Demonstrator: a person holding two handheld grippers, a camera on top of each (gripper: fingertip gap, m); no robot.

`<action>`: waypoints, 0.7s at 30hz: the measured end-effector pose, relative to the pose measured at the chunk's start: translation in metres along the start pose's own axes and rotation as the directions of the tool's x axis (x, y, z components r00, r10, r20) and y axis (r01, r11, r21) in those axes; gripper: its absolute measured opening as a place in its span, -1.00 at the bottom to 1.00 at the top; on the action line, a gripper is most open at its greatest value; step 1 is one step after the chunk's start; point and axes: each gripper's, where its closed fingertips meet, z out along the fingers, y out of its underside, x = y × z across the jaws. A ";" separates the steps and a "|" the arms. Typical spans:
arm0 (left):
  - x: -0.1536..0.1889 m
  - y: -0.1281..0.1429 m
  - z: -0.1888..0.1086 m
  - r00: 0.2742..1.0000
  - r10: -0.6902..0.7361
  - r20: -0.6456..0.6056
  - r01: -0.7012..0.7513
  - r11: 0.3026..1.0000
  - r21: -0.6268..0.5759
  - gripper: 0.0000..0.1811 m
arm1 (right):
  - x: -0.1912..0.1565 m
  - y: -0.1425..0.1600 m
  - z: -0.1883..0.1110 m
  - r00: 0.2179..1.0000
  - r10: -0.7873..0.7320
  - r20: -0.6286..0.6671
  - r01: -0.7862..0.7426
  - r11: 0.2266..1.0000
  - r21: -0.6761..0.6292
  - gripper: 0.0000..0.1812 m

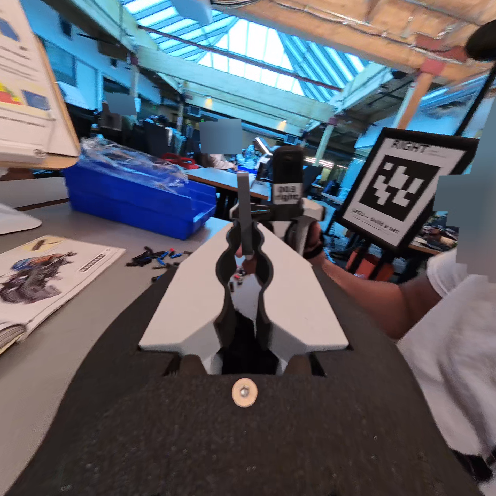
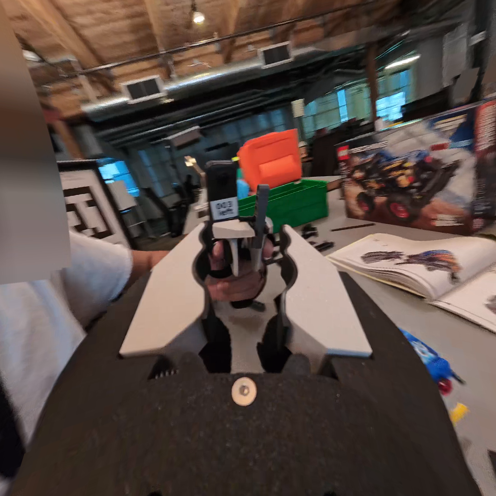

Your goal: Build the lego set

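Note:
My left gripper [image 1: 244, 233] is shut on a long grey Lego beam [image 1: 245, 204], which stands upright between its fingertips. In the right wrist view the same beam [image 2: 261, 206] sticks up from the left gripper facing me. My right gripper [image 2: 244, 233] is open and empty, with its jaws wide apart on either side of the left gripper and the hand holding it. The right gripper's black camera housing [image 1: 287, 171] shows just behind the beam. Small black, blue and red pins [image 1: 158, 257] lie loose on the grey table [image 1: 94, 322].
An open instruction booklet [image 1: 53, 273] lies on the table, and it also shows in the right wrist view [image 2: 402, 263]. A blue bin [image 1: 139, 198] stands at the back. A green bin [image 2: 290, 204], an orange box [image 2: 271, 161] and the set's box [image 2: 410, 171] stand beyond. A framed marker board [image 1: 408, 185] stands close by. The tips of both grippers are at nearly the same place.

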 end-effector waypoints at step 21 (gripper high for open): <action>0.031 0.015 0.008 0.966 0.255 -0.048 -0.258 0.964 -0.062 -0.93 | -0.019 0.014 -0.003 0.986 0.034 0.163 -0.036 0.999 0.014 -0.76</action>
